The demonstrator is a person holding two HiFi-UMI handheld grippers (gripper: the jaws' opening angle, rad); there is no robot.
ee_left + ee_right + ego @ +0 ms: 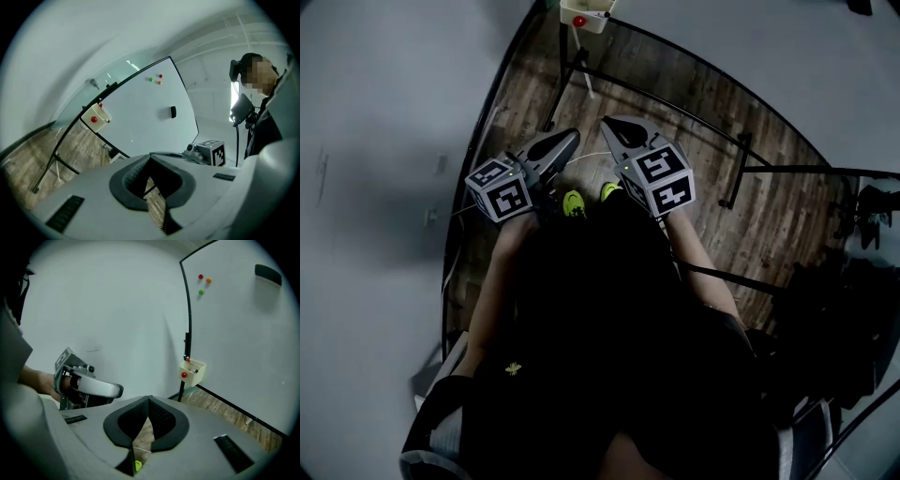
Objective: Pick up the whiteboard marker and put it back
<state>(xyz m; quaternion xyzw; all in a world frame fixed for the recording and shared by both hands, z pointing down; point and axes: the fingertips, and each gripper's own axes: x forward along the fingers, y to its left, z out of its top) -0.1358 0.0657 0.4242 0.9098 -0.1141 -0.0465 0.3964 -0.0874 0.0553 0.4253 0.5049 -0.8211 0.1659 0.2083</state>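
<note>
Right gripper view showed the right tool [149, 399] pressed together, empty; the left tool [150, 156] likewise. No marker was identifiable, perhaps in the small cream tray [192, 370] beside the white whiteboard [234, 333]. Pickup seemed unstarted.

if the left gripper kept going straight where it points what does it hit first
Probably the black-framed white whiteboard: the left gripper aims at its bare face, between the cream tray with a red dot and the black eraser. Nothing shows in between, though depth is unclear.
</note>
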